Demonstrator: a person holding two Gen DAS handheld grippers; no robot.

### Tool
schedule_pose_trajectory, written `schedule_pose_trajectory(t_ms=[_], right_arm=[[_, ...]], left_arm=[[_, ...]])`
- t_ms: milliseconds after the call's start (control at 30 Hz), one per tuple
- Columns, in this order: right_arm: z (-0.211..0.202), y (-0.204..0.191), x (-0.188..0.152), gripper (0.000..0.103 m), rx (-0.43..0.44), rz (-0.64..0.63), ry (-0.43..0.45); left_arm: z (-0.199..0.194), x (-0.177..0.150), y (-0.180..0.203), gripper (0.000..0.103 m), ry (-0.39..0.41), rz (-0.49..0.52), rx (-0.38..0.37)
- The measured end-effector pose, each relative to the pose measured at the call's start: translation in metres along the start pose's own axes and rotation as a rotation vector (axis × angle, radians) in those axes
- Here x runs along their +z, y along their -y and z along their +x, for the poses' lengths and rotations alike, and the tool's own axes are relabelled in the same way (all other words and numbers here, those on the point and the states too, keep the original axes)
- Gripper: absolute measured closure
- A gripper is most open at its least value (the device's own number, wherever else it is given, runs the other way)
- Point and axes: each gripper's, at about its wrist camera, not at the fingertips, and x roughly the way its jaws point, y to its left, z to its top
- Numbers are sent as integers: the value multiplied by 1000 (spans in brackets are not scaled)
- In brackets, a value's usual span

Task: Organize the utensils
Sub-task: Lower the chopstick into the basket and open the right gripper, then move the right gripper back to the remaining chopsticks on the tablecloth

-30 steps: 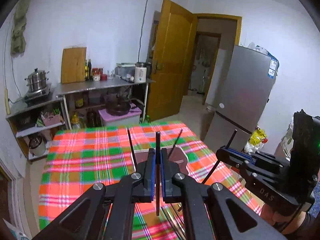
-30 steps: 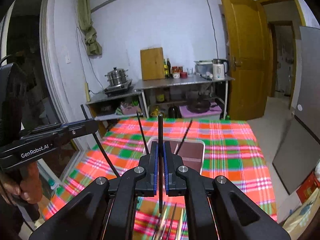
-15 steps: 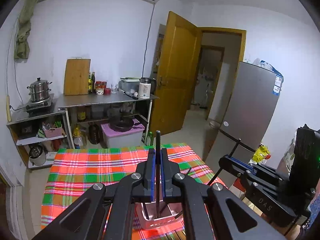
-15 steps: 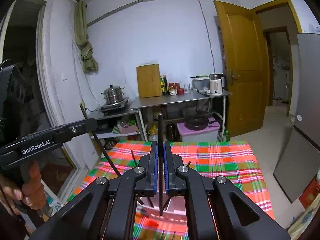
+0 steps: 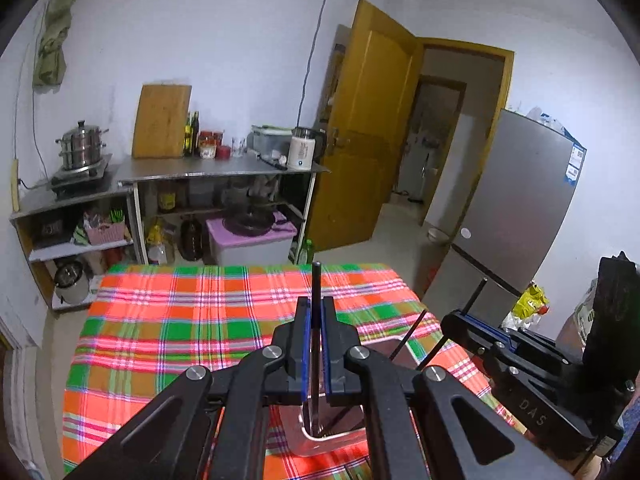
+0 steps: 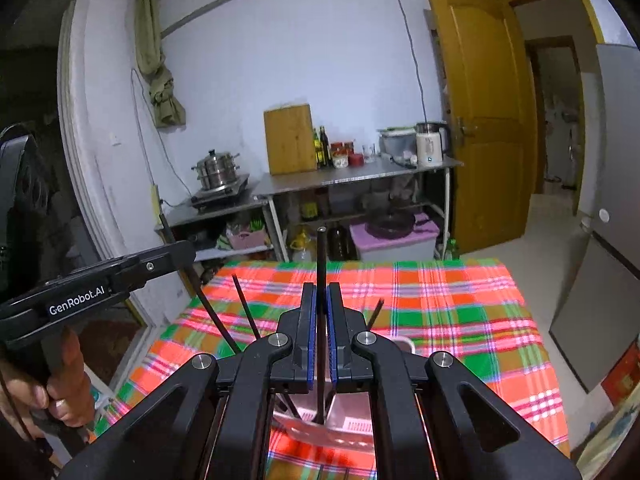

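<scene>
My left gripper (image 5: 315,304) is shut on a black chopstick (image 5: 316,280) that stands upright between the blue pads. Its lower end dips into the pink utensil holder (image 5: 334,438) on the plaid table (image 5: 180,320). My right gripper (image 6: 320,292) is shut on a second black chopstick (image 6: 321,252), whose lower end also reaches into the pink utensil holder (image 6: 360,426). Each view shows the other gripper: the right gripper (image 5: 466,318) with its slanted stick, and the left gripper (image 6: 178,250), held by a hand (image 6: 64,392). Two more black chopsticks (image 6: 245,306) lean out of the holder.
Against the far wall stands a metal kitchen shelf (image 5: 224,170) with a steamer pot (image 5: 82,148), a cutting board (image 5: 162,120) and a kettle (image 5: 302,152). A yellow door (image 5: 368,140) hangs open behind the table. A grey fridge (image 5: 516,208) stands on the right.
Both grippers have moved forward over the table. The pink holder, earlier ahead of the fingers, now sits right under them with both held chopsticks' lower ends in it. Both stay shut.
</scene>
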Motion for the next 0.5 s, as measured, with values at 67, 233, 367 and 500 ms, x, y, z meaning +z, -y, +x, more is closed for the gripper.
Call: schedule_pose_trajectory(t_ms=[67, 233, 367, 500], right_arm=[[6, 2, -6, 98, 0, 1, -22], [17, 9, -20, 98, 0, 13, -73], [22, 11, -25, 98, 2, 22, -95], [24, 9, -26, 97, 0, 21, -109]], left_arm=[[6, -7, -4, 99, -13, -7, 3], [18, -24, -12, 99, -45, -38, 5], [22, -32, -15, 99, -59, -47, 8], [22, -35, -18, 98, -58, -58, 22]])
